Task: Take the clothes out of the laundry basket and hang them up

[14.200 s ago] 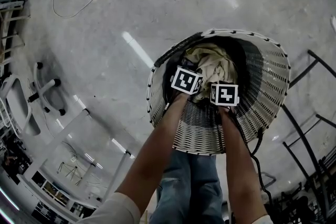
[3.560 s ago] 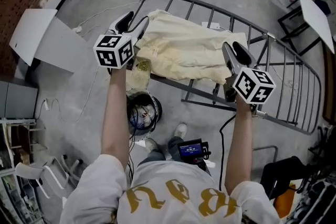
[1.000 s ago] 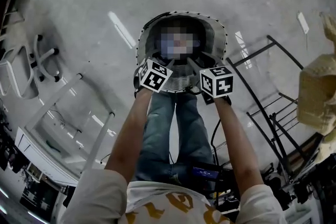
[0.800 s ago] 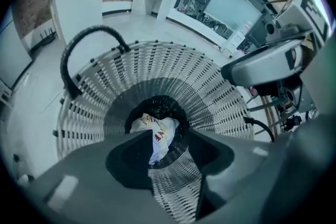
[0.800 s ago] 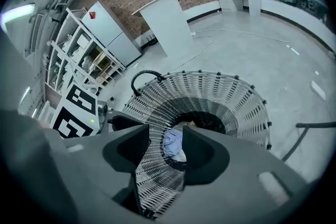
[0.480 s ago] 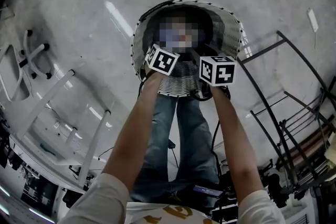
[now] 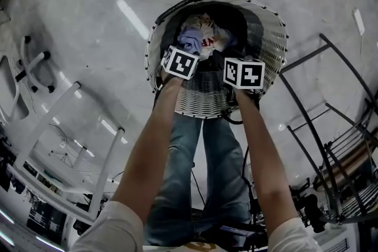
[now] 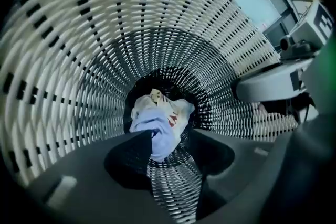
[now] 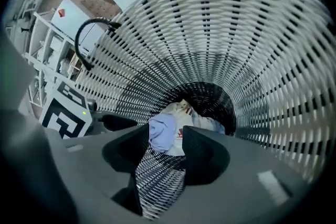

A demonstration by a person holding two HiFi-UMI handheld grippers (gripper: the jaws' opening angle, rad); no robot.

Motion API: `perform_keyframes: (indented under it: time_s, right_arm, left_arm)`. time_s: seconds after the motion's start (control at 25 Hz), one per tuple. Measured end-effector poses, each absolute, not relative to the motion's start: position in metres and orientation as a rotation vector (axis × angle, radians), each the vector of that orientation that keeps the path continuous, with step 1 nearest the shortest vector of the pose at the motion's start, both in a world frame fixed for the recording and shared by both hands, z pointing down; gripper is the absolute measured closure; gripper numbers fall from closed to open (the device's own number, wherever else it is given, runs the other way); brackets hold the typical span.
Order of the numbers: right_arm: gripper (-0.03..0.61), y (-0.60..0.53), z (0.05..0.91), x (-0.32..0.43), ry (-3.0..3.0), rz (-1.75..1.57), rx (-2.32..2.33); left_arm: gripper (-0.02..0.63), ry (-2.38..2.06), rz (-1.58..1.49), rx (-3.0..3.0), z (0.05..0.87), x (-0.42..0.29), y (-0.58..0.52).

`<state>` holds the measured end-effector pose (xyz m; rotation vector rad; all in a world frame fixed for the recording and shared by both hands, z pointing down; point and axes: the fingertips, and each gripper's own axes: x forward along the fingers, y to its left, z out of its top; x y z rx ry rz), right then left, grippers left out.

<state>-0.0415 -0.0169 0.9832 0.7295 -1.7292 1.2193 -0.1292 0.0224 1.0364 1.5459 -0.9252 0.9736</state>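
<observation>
Two tools (image 8: 170, 138) (image 9: 165, 135) gaping, basket (image 7: 270, 38) upright, clothes (image 7: 198, 39) within

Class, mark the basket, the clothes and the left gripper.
basket (image 7: 273, 38), head view, right wall.
clothes (image 7: 190, 41), head view, blue garment.
left gripper (image 8: 170, 132), left gripper view, between its fingers.
</observation>
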Motion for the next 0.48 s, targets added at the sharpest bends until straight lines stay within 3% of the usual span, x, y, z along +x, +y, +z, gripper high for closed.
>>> perform_keyframes:
  time_s: [0.48]
  right_arm:
    - [0.354,0.002,1.026,-0.027,-1.668,1.262,0.733]
  left_arm:
    - [0.378,-0.886,0.962,1.458,1.094,-0.113,0.035]
